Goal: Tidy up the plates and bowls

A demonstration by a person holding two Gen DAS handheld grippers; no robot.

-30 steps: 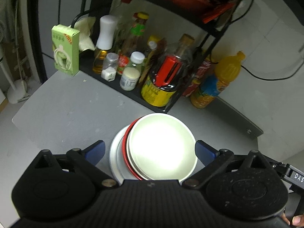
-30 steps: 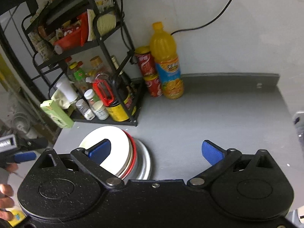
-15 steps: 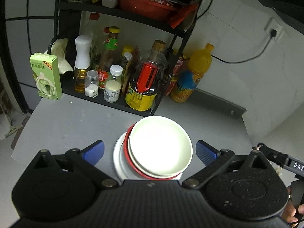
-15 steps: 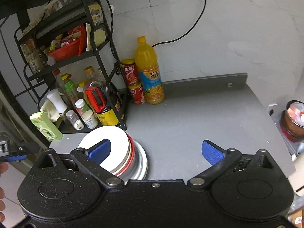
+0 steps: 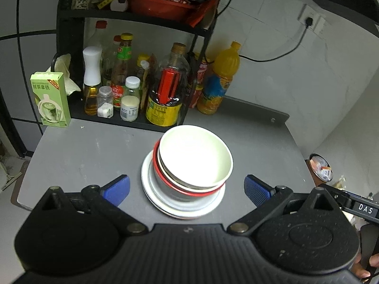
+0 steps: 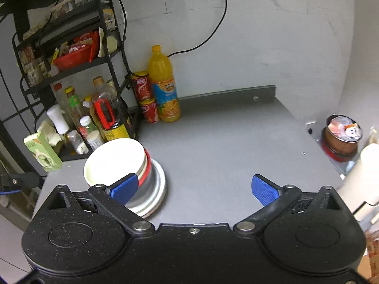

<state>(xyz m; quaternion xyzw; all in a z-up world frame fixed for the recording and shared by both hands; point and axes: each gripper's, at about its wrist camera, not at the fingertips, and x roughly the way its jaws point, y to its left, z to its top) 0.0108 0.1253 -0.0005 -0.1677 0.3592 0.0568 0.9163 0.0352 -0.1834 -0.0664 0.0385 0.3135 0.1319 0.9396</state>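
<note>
The stack of dishes sat on the grey desk (image 5: 94,151), directly ahead of the left tool (image 5: 187,187) and centred between its two spread blue pads (image 5: 117,185). That tool was released, gripping nothing, and hung above and short of the stack without touching it. From the bottom up the pile showed a white plate (image 5: 184,209), a red-rimmed bowl (image 5: 158,165), and a white bowl (image 5: 195,157) on top, leaning slightly off centre.

The right tool (image 6: 194,189) was also released and empty. From it the same white bowl (image 6: 113,161) lay ahead and off to its left, partly behind its left pad, while bare desk lay between its pads.

Judging by this, the left tool was the better placed: the stack lay straight along its line. The pile was round, so no long axis constrained the grip.
</note>
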